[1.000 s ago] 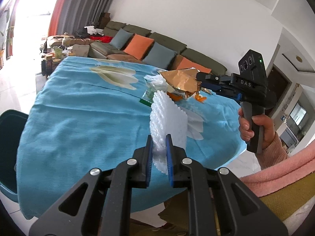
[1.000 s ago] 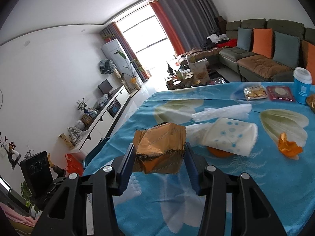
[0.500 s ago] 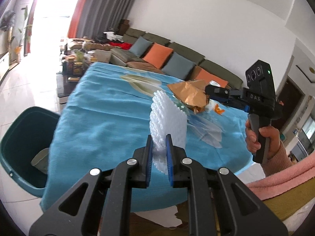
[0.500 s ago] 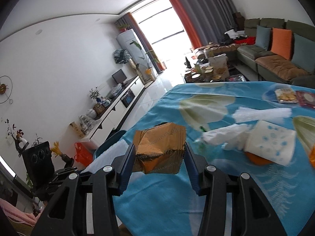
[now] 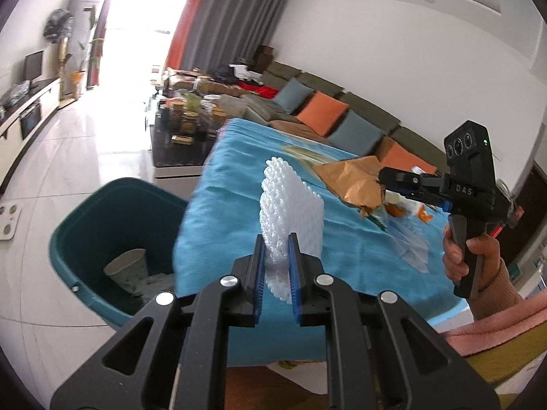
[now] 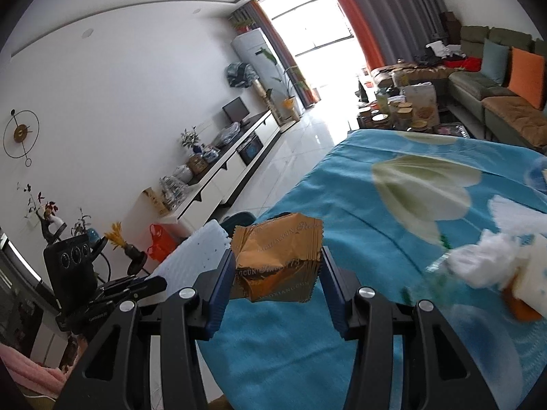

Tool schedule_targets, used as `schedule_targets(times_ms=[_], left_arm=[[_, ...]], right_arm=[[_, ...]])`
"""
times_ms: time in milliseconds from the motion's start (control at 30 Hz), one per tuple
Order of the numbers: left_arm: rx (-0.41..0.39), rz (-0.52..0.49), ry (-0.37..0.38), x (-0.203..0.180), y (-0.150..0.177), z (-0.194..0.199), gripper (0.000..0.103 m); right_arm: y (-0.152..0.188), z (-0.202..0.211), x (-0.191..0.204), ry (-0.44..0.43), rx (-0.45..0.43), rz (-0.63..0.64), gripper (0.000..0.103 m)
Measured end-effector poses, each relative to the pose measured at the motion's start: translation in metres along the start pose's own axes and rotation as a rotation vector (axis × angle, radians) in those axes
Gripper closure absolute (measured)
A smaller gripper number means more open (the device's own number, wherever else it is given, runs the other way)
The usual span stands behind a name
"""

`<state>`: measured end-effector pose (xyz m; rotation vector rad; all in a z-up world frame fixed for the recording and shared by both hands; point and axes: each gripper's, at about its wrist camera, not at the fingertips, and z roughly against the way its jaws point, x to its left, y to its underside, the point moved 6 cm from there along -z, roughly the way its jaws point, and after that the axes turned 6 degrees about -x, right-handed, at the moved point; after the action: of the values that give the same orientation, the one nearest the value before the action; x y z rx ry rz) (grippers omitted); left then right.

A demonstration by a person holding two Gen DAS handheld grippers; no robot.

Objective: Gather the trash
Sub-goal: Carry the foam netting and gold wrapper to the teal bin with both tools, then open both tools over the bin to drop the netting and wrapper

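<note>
My left gripper [image 5: 276, 259] is shut on a white foam net sleeve [image 5: 290, 212], held upright above the near left corner of the blue-clothed table [image 5: 239, 171]. My right gripper [image 6: 277, 273] is shut on a crumpled gold snack wrapper [image 6: 278, 259], held above the table edge; it also shows in the left wrist view [image 5: 355, 184]. A teal trash bin [image 5: 112, 232] stands on the floor left of the table, with a paper cup [image 5: 126, 266] and other waste inside. The foam sleeve also shows in the right wrist view [image 6: 195, 256].
White tissue and plastic wrap [image 6: 492, 256] and orange peel [image 6: 519, 307] lie on the table at the right. A coffee table with jars [image 5: 184, 130] and a sofa [image 5: 324, 116] stand beyond. A TV cabinet [image 6: 222, 171] lines the left wall.
Both grippers have swung left toward the table's edge with their loads. The teal bin has come fully into the left wrist view.
</note>
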<state>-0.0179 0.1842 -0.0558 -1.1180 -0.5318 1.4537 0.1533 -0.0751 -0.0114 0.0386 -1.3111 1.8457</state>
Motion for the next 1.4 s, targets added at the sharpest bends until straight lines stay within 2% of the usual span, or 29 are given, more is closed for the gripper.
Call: schedule_targets(times_ms=[400,833,1400], left_arm=[[-0.040,0.066,-0.128,0.053,-0.007,0.016,0.090],[-0.026,0.140,-0.236,0.099,-0.002,0.015,0.090],[0.029,0.214,-0.341,0.140,0.005,-0.010,0.089]], right_arm=[[-0.006,-0.054,0.041,-0.064,0.074,0.084,0.056],[-0.006,-0.108,0.074,-0.098,0.150,0.160,0.055],[0.017,-0.189,0.106,-0.062,0.288,0.270,0.055]])
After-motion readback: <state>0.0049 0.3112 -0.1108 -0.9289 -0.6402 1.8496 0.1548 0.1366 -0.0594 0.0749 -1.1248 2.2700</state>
